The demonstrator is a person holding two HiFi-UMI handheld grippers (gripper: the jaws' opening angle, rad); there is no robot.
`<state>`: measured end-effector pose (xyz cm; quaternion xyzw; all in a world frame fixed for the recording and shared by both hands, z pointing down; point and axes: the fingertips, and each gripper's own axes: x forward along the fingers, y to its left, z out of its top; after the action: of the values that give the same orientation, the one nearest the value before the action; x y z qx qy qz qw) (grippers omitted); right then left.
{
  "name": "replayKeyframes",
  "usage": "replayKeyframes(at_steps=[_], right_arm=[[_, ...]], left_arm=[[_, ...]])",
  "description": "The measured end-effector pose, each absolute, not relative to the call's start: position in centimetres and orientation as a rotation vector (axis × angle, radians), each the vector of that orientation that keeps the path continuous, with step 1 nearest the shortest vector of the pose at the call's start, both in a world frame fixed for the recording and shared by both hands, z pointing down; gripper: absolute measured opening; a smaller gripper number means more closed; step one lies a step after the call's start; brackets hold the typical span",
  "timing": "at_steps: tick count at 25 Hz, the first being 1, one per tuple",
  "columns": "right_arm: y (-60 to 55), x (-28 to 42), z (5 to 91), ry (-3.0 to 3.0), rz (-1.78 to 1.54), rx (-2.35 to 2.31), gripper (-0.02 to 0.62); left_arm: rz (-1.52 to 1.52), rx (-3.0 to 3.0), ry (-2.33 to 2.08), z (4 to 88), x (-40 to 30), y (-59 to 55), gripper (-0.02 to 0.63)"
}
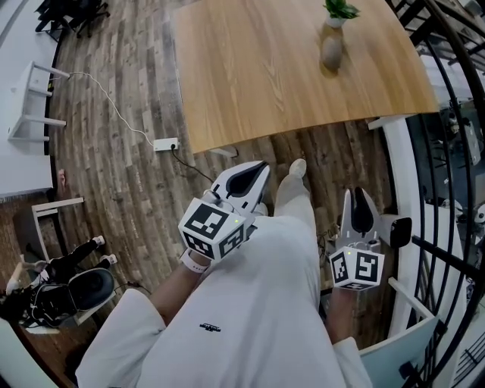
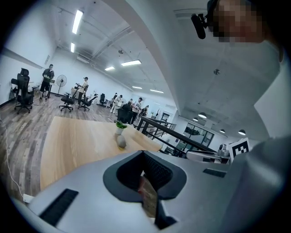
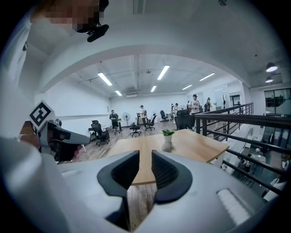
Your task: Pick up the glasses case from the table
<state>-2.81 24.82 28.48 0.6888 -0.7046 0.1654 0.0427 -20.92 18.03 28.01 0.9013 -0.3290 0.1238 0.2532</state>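
**Case sits well back on the surface**

Head view: a grey-brown oblong, apparently the glasses case [image 1: 331,49], lies on the surface [image 1: 250,83], right of middle, far from the near edge and just beside a potted plant [image 1: 339,9].

Left gripper view: the left hand-held gripper [image 2: 143,154] is closed on nothing.

Right gripper view: the right hand-held gripper [image 3: 144,157] stands slightly parted, empty.

The case is likely light, stiff and smooth, so pinch across its narrow middle.

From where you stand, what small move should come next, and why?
Probably a step toward the table. The left gripper and right gripper hang over the floor, short of its near edge, while the grey oval thing, likely the glasses case, lies far across beside the potted plant, seemingly beyond reach.
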Motion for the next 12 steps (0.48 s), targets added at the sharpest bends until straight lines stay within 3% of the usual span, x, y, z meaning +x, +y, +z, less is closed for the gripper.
replayKeyframes(at_steps=[12], right_arm=[[12.0, 6.1, 29.4, -2.198, 0.551, 2.052, 0.143]], left_arm=[[0.406, 2.406, -0.964, 28.2, -13.8, 6.5, 0.002]])
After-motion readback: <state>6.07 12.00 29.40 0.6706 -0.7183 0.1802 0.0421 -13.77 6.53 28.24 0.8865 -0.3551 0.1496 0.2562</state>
